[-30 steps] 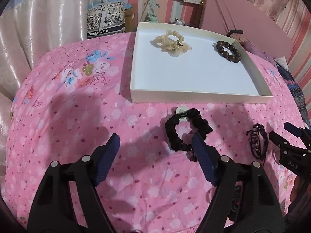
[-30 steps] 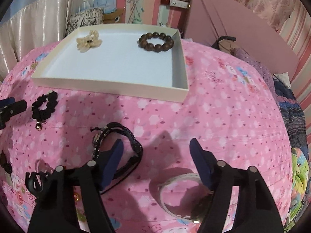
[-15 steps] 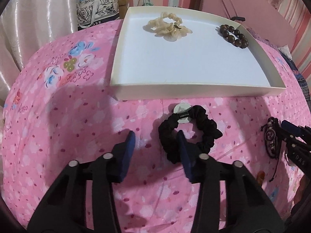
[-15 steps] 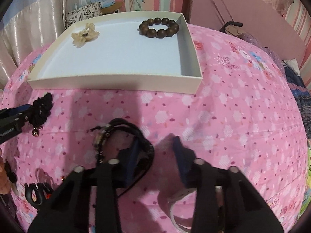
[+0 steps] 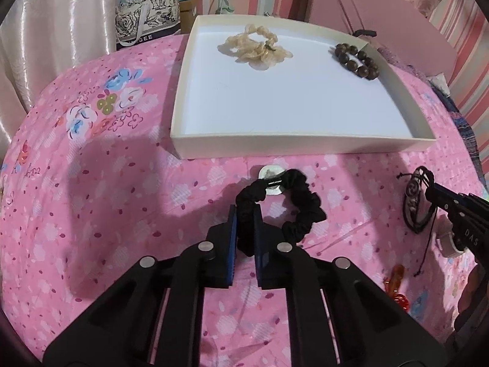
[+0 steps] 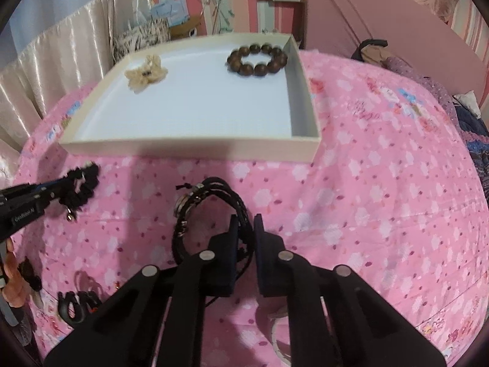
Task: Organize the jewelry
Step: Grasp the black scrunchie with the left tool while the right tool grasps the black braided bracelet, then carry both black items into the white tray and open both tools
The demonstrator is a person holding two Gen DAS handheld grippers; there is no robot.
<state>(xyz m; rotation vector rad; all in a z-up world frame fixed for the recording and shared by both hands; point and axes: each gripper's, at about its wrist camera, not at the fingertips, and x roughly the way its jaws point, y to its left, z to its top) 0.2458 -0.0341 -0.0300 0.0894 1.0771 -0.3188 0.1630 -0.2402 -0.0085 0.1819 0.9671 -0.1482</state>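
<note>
My left gripper (image 5: 244, 214) is shut on a black scrunchie (image 5: 293, 205) with a small white tag, on the pink bedspread just in front of the white tray (image 5: 305, 145). My right gripper (image 6: 244, 226) is shut on a black braided cord bracelet (image 6: 207, 202) with a round charm; it also shows in the left wrist view (image 5: 417, 202). In the tray lie a cream scrunchie (image 5: 255, 47) at the back left and a brown bead bracelet (image 5: 356, 59) at the back right. The scrunchie and left gripper show at the left in the right wrist view (image 6: 81, 185).
A black hair claw (image 6: 76, 304) and a white band (image 6: 279, 330) lie near the right gripper. An orange clip (image 5: 395, 284) lies at the right of the left wrist view. A printed bag (image 5: 146, 21), curtain and pink headboard stand behind the bed.
Both grippers moved forward and closed: the left onto the black scrunchie, the right onto the black cord bracelet. The tray looks nearer in both views.
</note>
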